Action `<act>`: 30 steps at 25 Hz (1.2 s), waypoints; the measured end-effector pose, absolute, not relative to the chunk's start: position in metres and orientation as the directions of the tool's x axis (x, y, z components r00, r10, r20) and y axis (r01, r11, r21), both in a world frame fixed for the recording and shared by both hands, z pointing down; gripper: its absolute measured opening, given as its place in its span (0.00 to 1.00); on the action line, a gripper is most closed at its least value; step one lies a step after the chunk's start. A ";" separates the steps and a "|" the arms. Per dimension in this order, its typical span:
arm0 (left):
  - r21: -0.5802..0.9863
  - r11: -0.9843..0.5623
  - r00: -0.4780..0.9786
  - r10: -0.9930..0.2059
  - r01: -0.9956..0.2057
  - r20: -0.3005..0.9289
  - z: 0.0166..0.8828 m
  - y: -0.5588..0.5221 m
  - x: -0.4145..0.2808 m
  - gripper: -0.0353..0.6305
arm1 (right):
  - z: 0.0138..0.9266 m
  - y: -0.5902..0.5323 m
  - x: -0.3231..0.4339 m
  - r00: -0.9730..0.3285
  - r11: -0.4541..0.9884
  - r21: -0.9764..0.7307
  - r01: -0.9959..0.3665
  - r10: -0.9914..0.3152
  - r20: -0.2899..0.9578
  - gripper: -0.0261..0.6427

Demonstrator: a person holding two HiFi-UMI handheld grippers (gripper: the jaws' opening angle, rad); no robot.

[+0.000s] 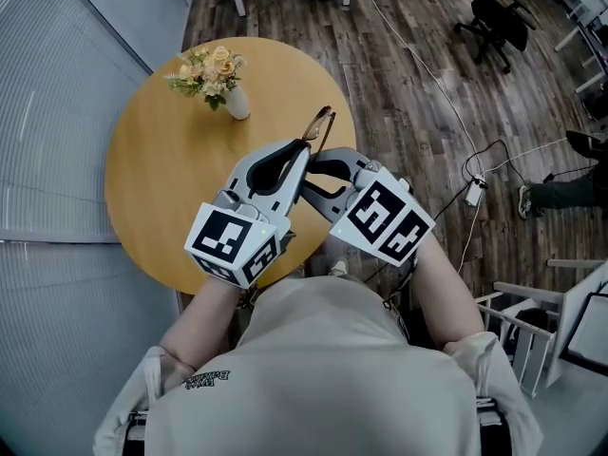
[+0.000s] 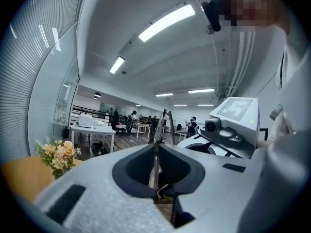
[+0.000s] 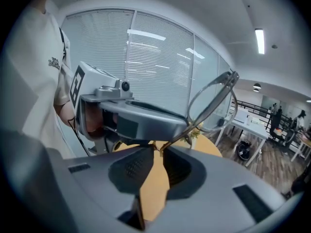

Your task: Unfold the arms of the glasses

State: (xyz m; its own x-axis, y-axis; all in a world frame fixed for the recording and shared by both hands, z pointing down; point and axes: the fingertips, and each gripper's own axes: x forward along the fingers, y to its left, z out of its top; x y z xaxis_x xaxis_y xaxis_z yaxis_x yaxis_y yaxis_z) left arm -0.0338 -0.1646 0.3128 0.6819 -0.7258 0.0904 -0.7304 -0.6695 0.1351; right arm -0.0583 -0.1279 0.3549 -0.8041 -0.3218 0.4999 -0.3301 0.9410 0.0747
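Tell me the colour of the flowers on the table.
Cream and pale yellow flowers, green leaves; clearest in the head view.

Grey left claw (image 1: 306,148) and grey right claw (image 1: 311,167), each bearing a black-and-white square-patterned cube (image 1: 233,240). Between them, brown-gold glasses (image 1: 321,126). Beyond the claws: cream-yellow flowers (image 1: 211,69), white vase (image 1: 237,103), honey-tan table (image 1: 152,188), dark-brown plank floor (image 1: 408,84).

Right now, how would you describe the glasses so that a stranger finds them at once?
Start at the round wooden table; near its right edge the left tongs and right tongs meet. The glasses rise from their tips: a thin brown frame, held in the air, while the vase of flowers stands on the tabletop.
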 end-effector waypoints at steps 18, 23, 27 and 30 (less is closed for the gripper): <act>0.105 -0.617 0.625 -0.775 -0.780 0.093 0.315 -0.180 -0.062 0.12 | 0.352 -0.139 -0.023 -0.787 0.922 0.080 -0.378 -0.366 0.496 0.10; 0.114 -0.602 0.612 -0.785 -0.790 0.100 0.318 -0.184 -0.072 0.12 | 0.345 -0.141 -0.004 -0.779 0.910 0.107 -0.401 -0.400 0.483 0.10; 0.101 -0.595 0.603 -0.790 -0.798 0.110 0.320 -0.185 -0.075 0.12 | 0.334 -0.147 0.013 -0.766 0.892 0.125 -0.435 -0.440 0.469 0.10; 0.092 -0.594 0.601 -0.790 -0.799 0.120 0.323 -0.184 -0.075 0.12 | 0.328 -0.150 0.024 -0.754 0.880 0.142 -0.453 -0.463 0.466 0.10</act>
State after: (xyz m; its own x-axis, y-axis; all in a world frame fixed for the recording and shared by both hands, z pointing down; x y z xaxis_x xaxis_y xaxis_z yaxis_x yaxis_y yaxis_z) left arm -0.0746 -0.1837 0.3225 0.6007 -0.7905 0.1198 -0.7995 -0.5936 0.0921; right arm 0.0238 -0.1503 0.3279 -0.7541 -0.4631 0.4657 -0.4528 0.8802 0.1420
